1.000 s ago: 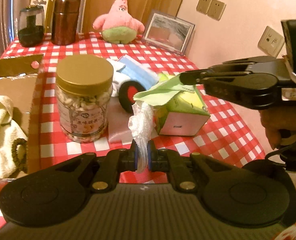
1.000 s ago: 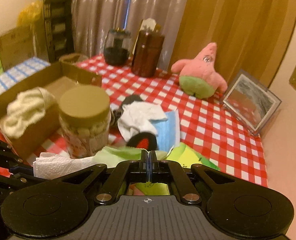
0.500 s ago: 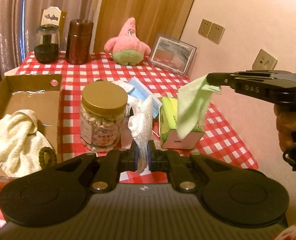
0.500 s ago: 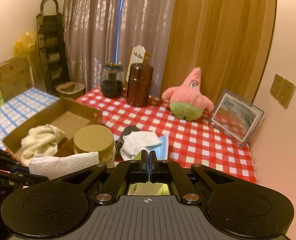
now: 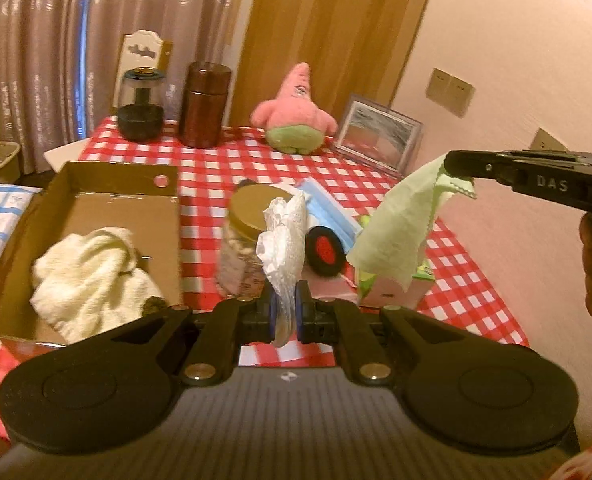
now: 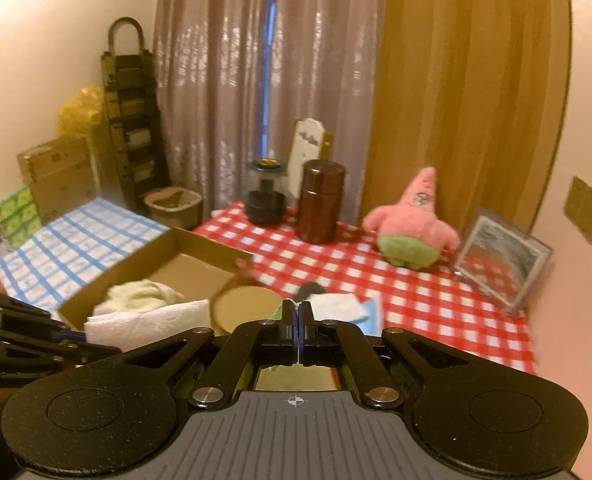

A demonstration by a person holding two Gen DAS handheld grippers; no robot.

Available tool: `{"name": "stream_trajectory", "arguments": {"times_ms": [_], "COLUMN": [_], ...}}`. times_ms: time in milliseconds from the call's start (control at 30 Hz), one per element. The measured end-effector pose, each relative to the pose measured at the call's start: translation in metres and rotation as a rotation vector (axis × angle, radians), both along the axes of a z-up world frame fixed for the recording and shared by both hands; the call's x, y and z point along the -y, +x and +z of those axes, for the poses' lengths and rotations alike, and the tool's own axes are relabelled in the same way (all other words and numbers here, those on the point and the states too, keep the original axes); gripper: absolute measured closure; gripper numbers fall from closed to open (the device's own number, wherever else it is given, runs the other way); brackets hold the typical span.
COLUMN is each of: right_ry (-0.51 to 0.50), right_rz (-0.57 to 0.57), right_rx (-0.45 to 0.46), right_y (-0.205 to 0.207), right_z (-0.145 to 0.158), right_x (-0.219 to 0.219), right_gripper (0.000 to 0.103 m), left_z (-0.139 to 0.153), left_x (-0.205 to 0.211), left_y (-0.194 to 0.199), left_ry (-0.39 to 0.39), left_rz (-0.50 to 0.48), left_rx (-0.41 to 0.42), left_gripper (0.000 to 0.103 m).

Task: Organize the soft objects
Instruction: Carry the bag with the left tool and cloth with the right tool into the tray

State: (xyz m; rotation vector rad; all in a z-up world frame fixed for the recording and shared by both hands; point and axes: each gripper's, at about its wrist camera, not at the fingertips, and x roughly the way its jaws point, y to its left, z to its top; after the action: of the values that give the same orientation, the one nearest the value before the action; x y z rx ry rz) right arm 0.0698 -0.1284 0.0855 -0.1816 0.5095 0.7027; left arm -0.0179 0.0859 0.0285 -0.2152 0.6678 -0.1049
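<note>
Here, left claw (image 5: 284,316) pinching a crumpled white paper towel (image 5: 282,236), held up off the surface (image 5: 475,292) with its loose end standing above the blue pads. Right claw (image 5: 453,166) pressed together on one corner of a pale green cloth (image 5: 395,224), hanging free above a green tissue box (image 5: 391,292) at the right near edge of the red checked cover. Seen from the right wrist: right claw (image 6: 297,312) closed flat, only a sliver of the green cloth (image 6: 280,312) showing beside the pads, and the paper towel (image 6: 148,322) jutting in from the left claw at lower left. Open cardboard box (image 5: 96,216) on the left of the surface, holding a cream fluffy towel (image 5: 92,276). Just right of the box, a gold-lidded jar (image 5: 248,240); beyond it, a blue face mask (image 5: 327,212) and a black-and-red round piece (image 5: 323,248). Far back, a pink starfish plush (image 5: 296,116) between a brown canister (image 5: 204,110) and a leaning picture frame (image 5: 379,136), well apart from the box.
</note>
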Motion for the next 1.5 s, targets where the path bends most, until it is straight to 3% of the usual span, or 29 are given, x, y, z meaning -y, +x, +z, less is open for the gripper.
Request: {"name": "stream_trajectory", "arguments": {"times_ms": [367, 833, 1233, 1433, 1500], "right_ry": [0.067, 0.155, -0.044, -0.091, -0.092], "right_rz": [0.161, 0.310, 0.325, 0.341, 0.336], "right_rx": [-0.071, -0.156, -0.333, -0.354, -0.360], "right_y": [0.002, 0.048, 0.060, 0.058, 0.059], "right_z": [-0.004, -0.032, -0.140, -0.159, -0.162], "right_x": [-0.075, -0.180, -0.217, -0.222, -0.222], "right_gripper": [0.103, 0.103, 0.103, 0.102, 0.102], "left_z": [-0.002, -0.032, -0.085, -0.097, -0.098], "left_x": [-0.060, -0.135, -0.159, -0.160, -0.160], "left_y": [-0.010, 0.024, 0.054, 0.058, 0.057], "left_ry": [0.025, 0.089, 0.104, 0.103, 0.100], "left_rz": [0.123, 0.249, 0.241, 0.231, 0.234], "left_rx": [-0.017, -0.063, -0.174, -0.204, -0.207], "left_gripper": [0.095, 0.095, 0.095, 0.090, 0.083]}}
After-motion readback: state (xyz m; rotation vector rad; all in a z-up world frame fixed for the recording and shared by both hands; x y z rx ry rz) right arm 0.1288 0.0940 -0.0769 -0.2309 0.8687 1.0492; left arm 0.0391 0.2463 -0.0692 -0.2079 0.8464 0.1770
